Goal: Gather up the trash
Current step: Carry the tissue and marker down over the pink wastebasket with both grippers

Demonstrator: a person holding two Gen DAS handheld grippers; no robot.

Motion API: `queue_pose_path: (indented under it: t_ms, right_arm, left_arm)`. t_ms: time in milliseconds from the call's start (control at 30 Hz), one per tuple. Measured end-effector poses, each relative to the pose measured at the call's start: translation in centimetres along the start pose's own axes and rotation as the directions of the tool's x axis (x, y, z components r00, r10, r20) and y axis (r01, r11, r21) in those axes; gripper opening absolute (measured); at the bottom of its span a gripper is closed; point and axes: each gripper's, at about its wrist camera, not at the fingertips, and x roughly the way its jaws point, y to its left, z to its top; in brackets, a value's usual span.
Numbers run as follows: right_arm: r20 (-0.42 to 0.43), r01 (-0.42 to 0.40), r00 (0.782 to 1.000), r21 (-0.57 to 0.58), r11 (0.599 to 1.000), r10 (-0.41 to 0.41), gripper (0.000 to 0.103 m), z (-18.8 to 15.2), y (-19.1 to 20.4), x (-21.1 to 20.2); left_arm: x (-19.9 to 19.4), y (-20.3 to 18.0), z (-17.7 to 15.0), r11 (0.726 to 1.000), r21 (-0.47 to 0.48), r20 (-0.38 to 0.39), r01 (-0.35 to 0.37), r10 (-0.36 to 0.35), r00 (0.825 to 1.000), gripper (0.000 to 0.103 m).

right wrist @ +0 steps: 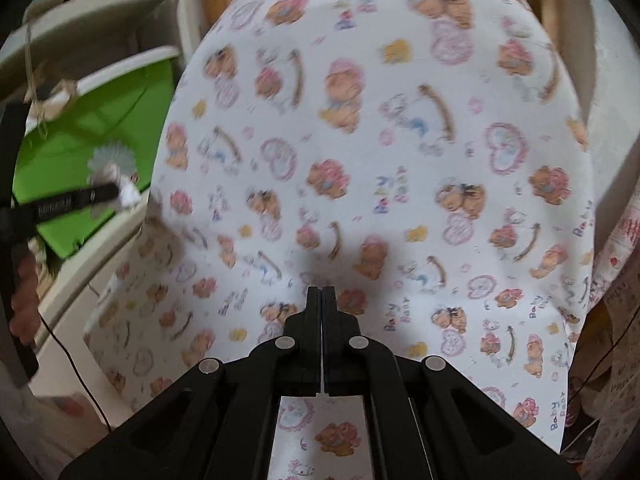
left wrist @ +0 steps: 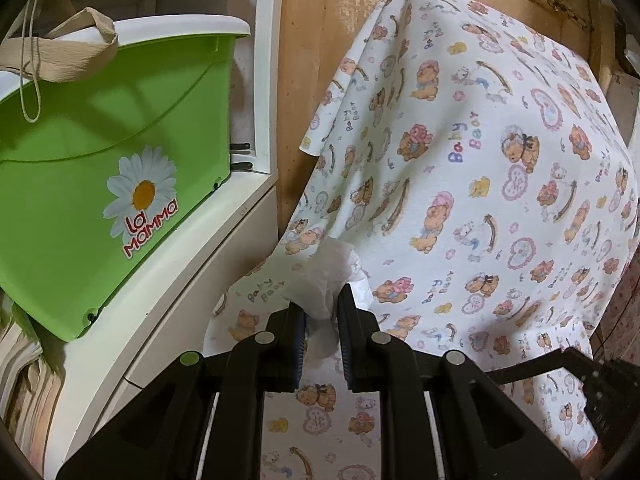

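My left gripper (left wrist: 322, 308) is shut on a crumpled white tissue (left wrist: 326, 280), held above the bear-print cloth (left wrist: 460, 168) that covers a table. In the right wrist view the left gripper (right wrist: 120, 194) shows at the far left with the white tissue (right wrist: 130, 196) at its tip, in front of the green bin (right wrist: 100, 128). My right gripper (right wrist: 321, 292) is shut and empty, its fingers pressed together over the same cloth (right wrist: 360, 160). The right wrist view is blurred.
A green bin (left wrist: 100, 160) with a white rim and a daisy logo stands on a white shelf unit (left wrist: 180, 280) to the left. A beige strap (left wrist: 60, 56) hangs over its rim. A wooden door (left wrist: 360, 0) stands behind the table.
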Motion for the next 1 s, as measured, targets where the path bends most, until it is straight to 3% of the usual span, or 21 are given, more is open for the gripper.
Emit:
queue_pose_path:
  t_ms: [133, 333, 567, 700, 900, 1000]
  right_arm:
    - [-0.052, -0.073, 0.996, -0.021, 0.997, 0.072, 0.001, -0.6, 0.6, 0.2]
    - [-0.175, -0.205, 0.964, -0.020, 0.979, 0.199, 0.001, -2.3, 1.6, 1.1]
    - [-0.227, -0.208, 0.955, -0.057, 0.976, 0.190, 0.003, -3.7, 3.1, 2.2]
    - [-0.241, -0.186, 0.957, -0.092, 0.978, 0.159, 0.026, -3.7, 3.6, 3.5]
    - [-0.286, -0.178, 0.948, -0.104, 0.979, 0.142, 0.026, -3.3, 4.1, 6.4]
    - [-0.289, -0.155, 0.951, -0.126, 0.980, 0.113, 0.026, -3.1, 4.2, 7.7]
  left_arm:
    - [0.0, 0.4, 0.2, 1.000, -0.003, 0.001, -0.004, 0.004, 1.000, 0.015]
    - [-0.2, 0.7, 0.1, 1.000, 0.000, 0.003, -0.010, 0.010, 1.000, 0.015]
    - [-0.4, 1.0, -0.1, 1.000, -0.010, 0.001, -0.008, 0.008, 1.000, 0.015]
    - [-0.1, 0.8, -0.2, 1.000, 0.011, -0.012, -0.012, 0.012, 1.000, 0.015]
    - [1.7, -0.1, -0.9, 0.999, 0.054, -0.099, -0.008, 0.013, 0.995, 0.015]
    - [1.8, -0.8, -1.3, 0.996, 0.085, -0.101, -0.010, 0.018, 0.995, 0.015]
